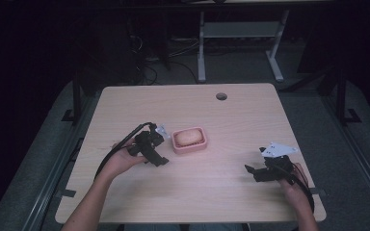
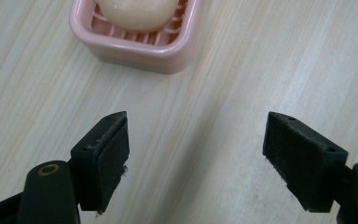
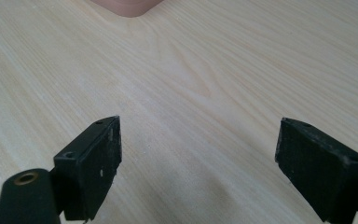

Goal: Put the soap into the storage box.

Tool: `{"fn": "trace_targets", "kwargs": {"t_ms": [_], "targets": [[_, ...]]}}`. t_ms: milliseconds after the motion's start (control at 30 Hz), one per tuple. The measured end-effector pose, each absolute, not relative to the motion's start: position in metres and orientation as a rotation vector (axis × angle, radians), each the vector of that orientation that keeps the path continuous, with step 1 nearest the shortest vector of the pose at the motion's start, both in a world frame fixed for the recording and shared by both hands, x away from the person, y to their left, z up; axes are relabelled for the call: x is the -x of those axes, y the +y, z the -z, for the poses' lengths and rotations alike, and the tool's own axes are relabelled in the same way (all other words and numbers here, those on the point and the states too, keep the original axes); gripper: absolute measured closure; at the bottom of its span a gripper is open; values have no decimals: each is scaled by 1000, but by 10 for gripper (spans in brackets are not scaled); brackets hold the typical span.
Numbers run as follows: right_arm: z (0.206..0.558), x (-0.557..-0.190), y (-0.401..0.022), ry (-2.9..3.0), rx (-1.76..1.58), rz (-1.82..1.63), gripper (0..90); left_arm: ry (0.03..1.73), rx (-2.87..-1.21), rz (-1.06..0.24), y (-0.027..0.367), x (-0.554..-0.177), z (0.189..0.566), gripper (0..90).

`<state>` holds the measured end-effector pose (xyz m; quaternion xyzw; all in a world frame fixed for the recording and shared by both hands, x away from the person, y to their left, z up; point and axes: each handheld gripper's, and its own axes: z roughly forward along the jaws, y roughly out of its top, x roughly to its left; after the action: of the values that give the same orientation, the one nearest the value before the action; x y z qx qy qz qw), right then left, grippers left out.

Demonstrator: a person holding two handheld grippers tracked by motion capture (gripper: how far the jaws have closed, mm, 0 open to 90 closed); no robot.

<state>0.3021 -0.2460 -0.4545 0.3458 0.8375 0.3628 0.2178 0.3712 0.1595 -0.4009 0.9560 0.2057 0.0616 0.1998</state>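
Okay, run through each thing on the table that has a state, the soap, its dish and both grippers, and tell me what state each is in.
Pale oval bar of soap: lying in the dish, not gripped.
Pink plastic slatted soap dish: upright on the table, holding the soap.
Left gripper: jaws open, empty, just short of the dish.
Right gripper: jaws open, empty, over bare wood, apart from the dish.
Light wooden table: flat, with a round hole near its far edge.

left gripper (image 1: 160,144) held low, jaws wide apart; right gripper (image 1: 251,169) likewise, jaws spread, empty.
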Motion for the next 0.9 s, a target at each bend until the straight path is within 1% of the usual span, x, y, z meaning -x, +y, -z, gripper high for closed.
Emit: {"fn": "trace_targets", "kwargs": {"t_ms": [300,900], "targets": [[455,-302,-246,2327,-952,-995,139,578,-2645,-173,166,-355,408,233],[456,-303,-244,2338,-951,-973,139,589,-2633,-185,191,-336,417,236]]}}
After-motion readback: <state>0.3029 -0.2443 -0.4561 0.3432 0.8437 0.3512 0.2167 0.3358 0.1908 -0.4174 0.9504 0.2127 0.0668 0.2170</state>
